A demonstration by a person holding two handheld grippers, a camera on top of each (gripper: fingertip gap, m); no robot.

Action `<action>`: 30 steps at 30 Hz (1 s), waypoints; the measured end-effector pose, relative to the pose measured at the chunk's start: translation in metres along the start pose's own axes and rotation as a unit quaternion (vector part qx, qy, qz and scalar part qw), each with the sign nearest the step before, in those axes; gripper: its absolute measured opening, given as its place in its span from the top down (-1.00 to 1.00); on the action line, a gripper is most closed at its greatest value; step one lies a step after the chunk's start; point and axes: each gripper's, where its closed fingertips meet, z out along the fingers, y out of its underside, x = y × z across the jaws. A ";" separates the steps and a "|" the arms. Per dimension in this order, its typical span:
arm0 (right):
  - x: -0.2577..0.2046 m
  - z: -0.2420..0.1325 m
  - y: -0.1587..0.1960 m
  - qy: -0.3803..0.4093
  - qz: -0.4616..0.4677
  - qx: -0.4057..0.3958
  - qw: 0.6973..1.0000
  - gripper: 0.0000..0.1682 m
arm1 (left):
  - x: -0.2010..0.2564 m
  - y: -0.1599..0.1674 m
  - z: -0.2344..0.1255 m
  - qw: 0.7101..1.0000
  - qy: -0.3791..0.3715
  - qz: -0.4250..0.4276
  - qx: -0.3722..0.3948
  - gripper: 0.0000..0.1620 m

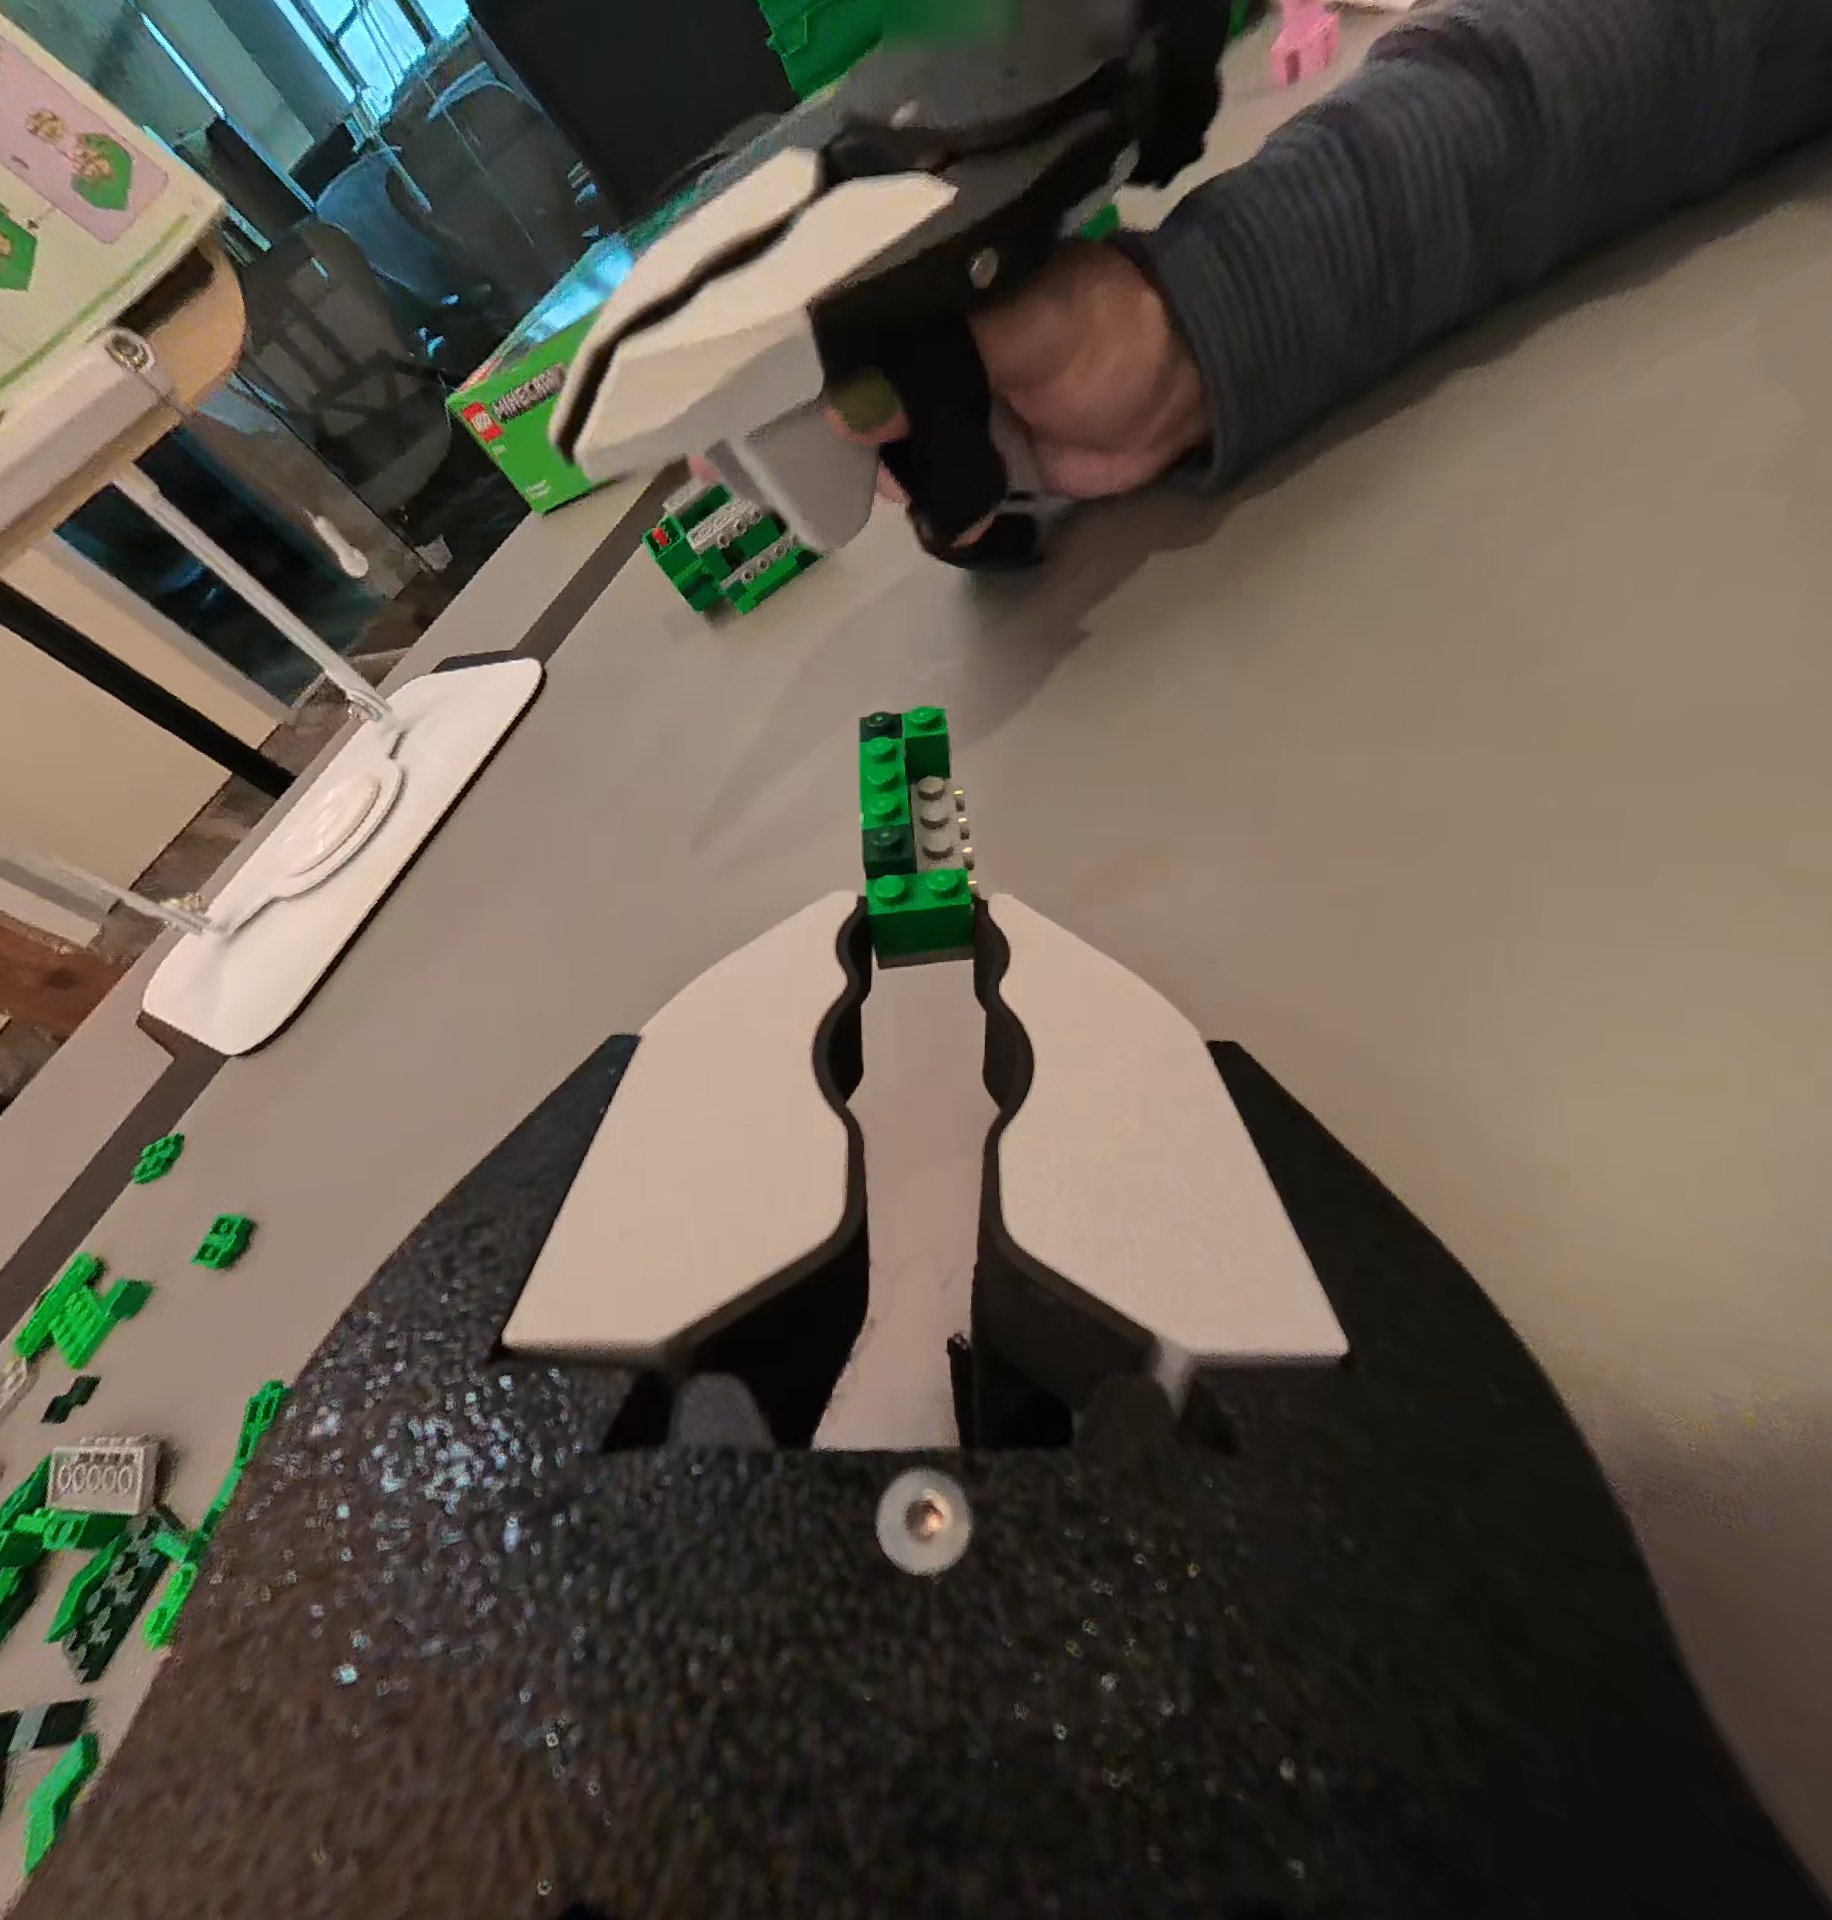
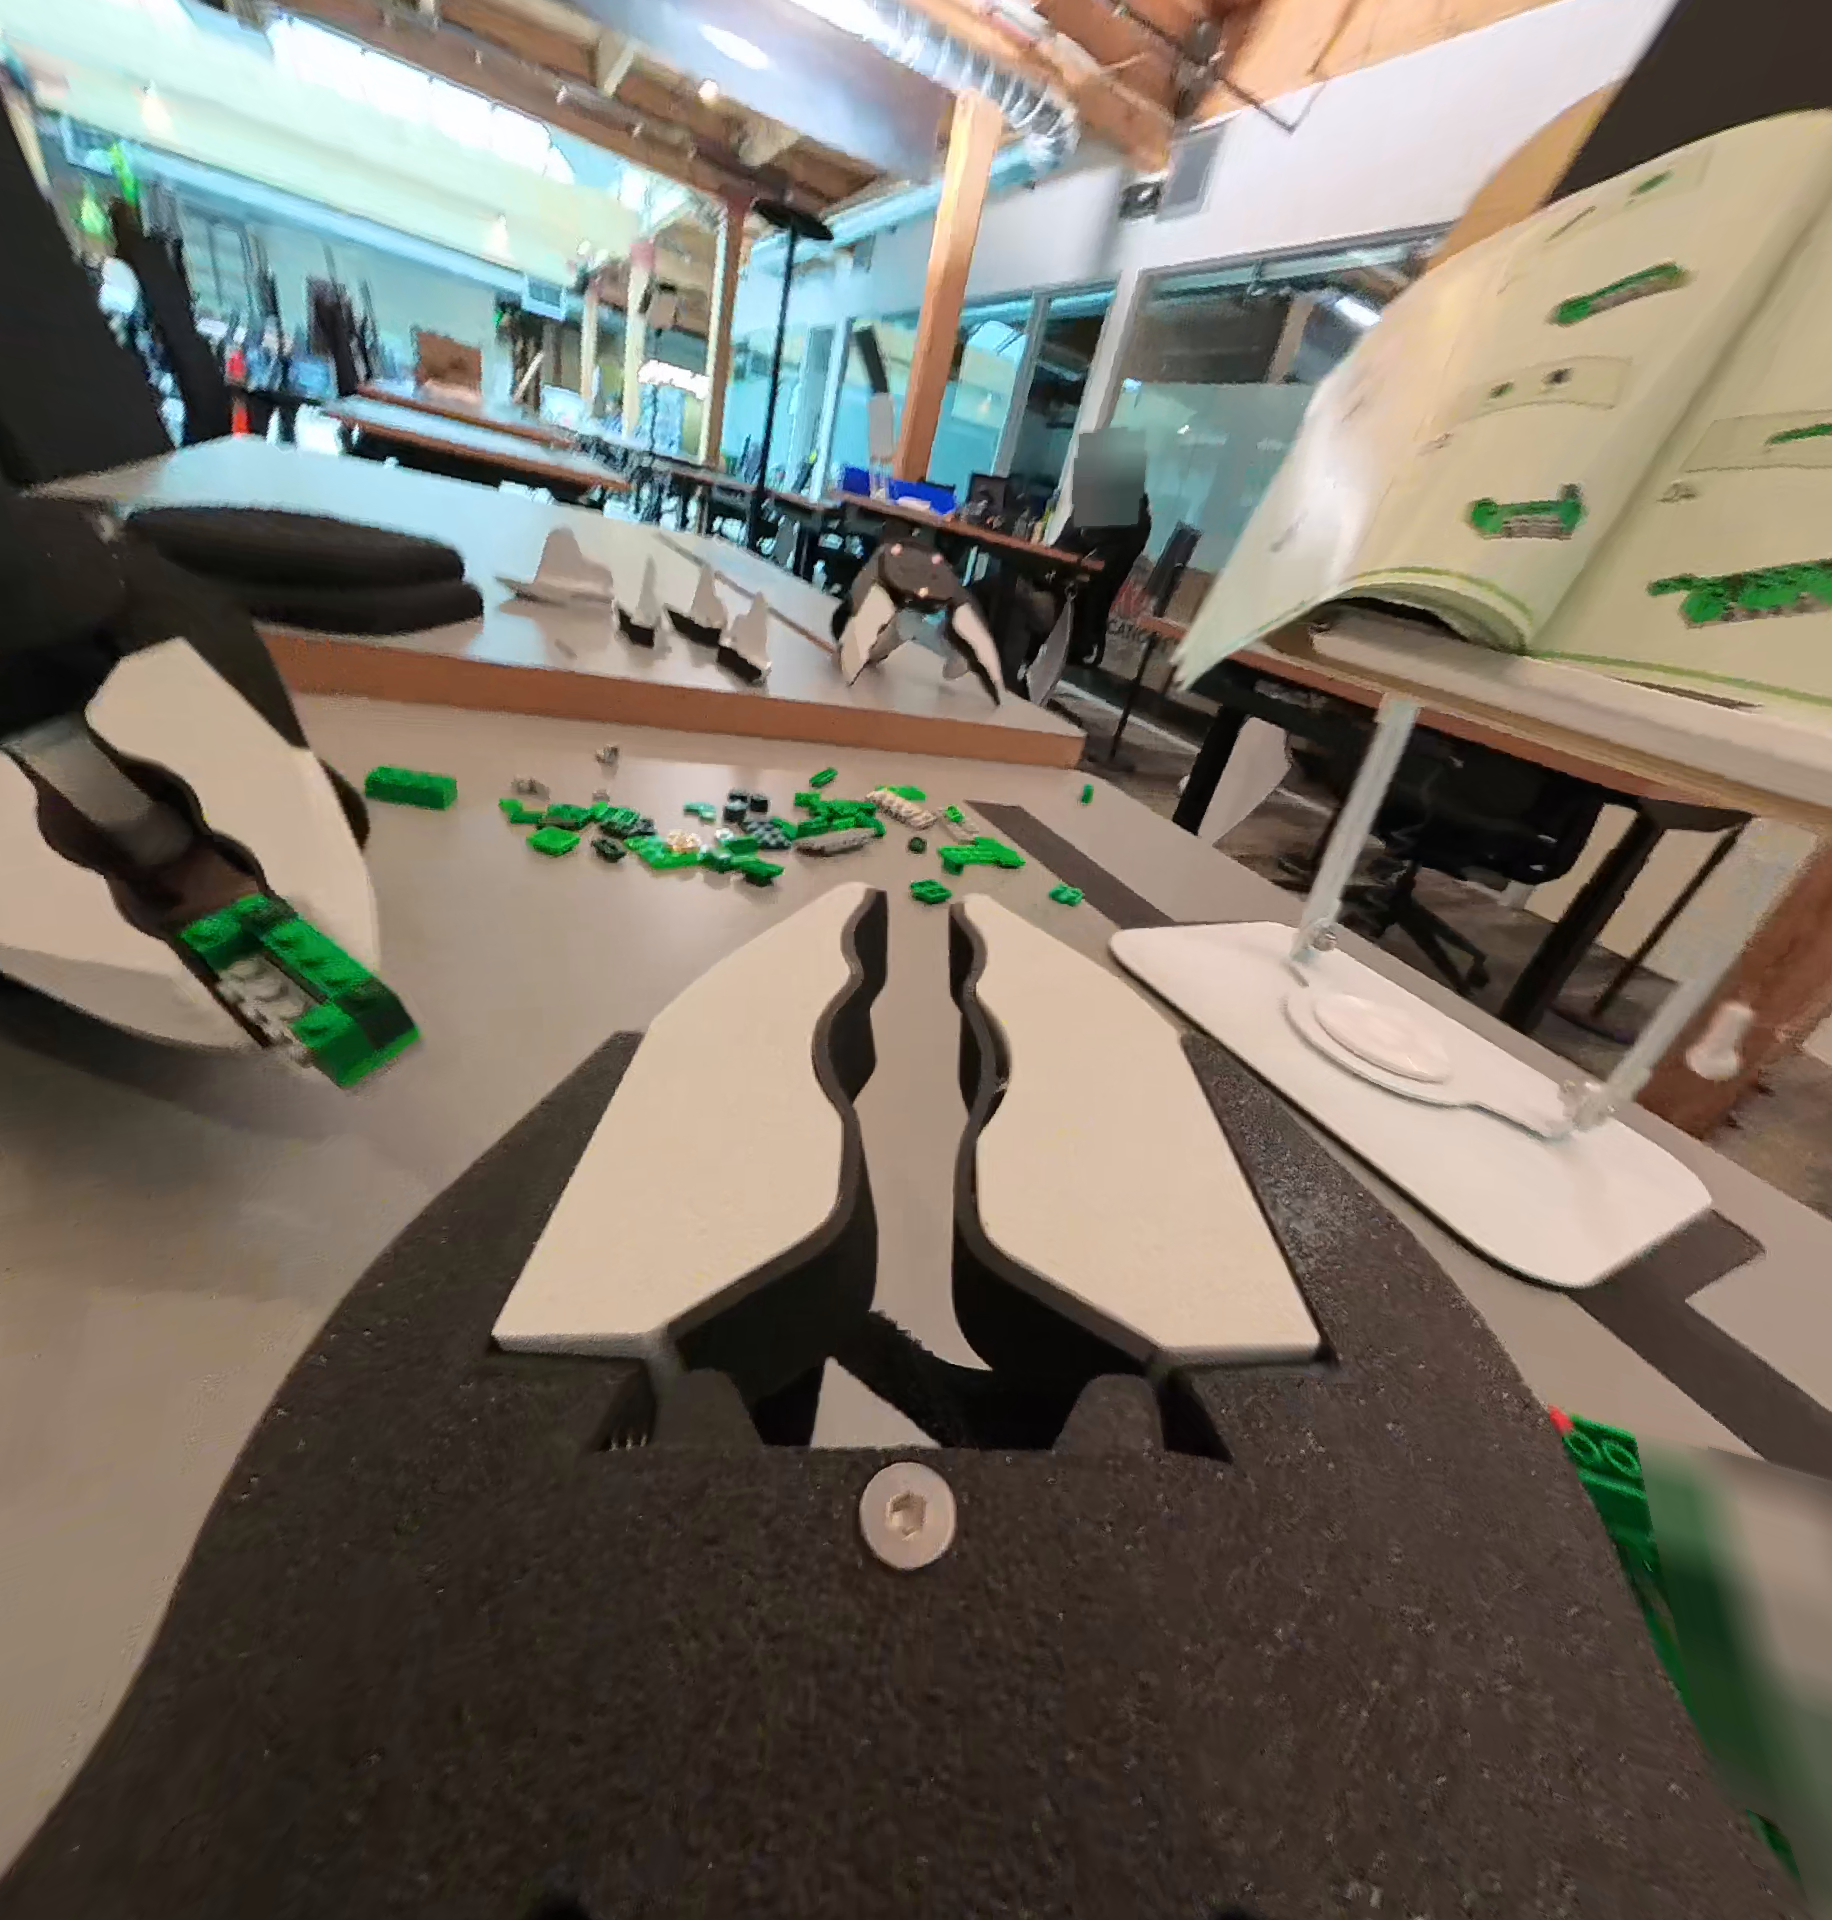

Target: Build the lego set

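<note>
Two tongs are ours. Our left gripper (image 1: 922, 914) pinches the green brick strip (image 1: 914, 821) by its near end, above the table (image 1: 1411, 935). Our right gripper (image 2: 914, 909) is nearly together, empty. A bump could snap the strip.

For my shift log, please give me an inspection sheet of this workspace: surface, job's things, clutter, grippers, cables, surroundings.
Surface: grey table, flat.
Job's things: green-and-grey lego assembly in the left gripper; second partial build; loose bricks; open instruction booklet on a white stand.
Clutter: green lego box.
Grippers: left shut on the assembly; right gripper nearly closed, holds nothing.
Cables: nothing seen.
Surroundings: other tables, spare gripper.
</note>
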 end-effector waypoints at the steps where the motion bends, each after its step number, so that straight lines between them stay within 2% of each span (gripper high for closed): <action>1: -0.005 0.006 0.002 -0.017 -0.002 -0.012 1.000 0.93 | 0.001 -0.003 -0.002 1.000 0.004 -0.002 0.010 0.78; 2: -0.013 0.013 0.003 -0.051 0.003 -0.025 0.998 1.00 | 0.001 -0.005 -0.003 1.000 0.007 -0.006 0.019 0.78; 5: -0.029 0.041 0.009 -0.119 0.025 -0.065 0.990 1.00 | 0.002 -0.003 0.000 1.000 0.017 -0.010 0.014 0.78; 11: -0.037 0.111 0.027 -0.168 -0.003 -0.118 0.979 0.81 | -0.007 0.000 -0.002 1.000 -0.006 -0.011 0.012 0.78; 16: -0.017 0.168 0.037 -0.136 -0.013 -0.140 0.981 0.76 | -0.028 0.010 -0.008 0.998 -0.059 -0.025 -0.006 0.78; 19: -0.002 0.192 0.046 -0.132 -0.004 -0.153 0.979 0.95 | -0.037 0.014 -0.012 0.996 -0.083 -0.035 -0.012 0.78; 22: 0.012 0.212 0.067 -0.125 0.025 -0.196 0.972 0.92 | -0.046 0.019 -0.014 0.993 -0.107 -0.038 -0.021 0.78; 26: 0.028 0.233 0.078 -0.099 0.026 -0.201 0.974 0.92 | -0.054 0.021 -0.017 0.990 -0.131 -0.046 -0.022 0.78; 30: 0.025 0.245 0.087 -0.124 0.018 -0.221 0.967 1.00 | -0.062 0.023 -0.020 0.987 -0.144 -0.065 -0.018 0.78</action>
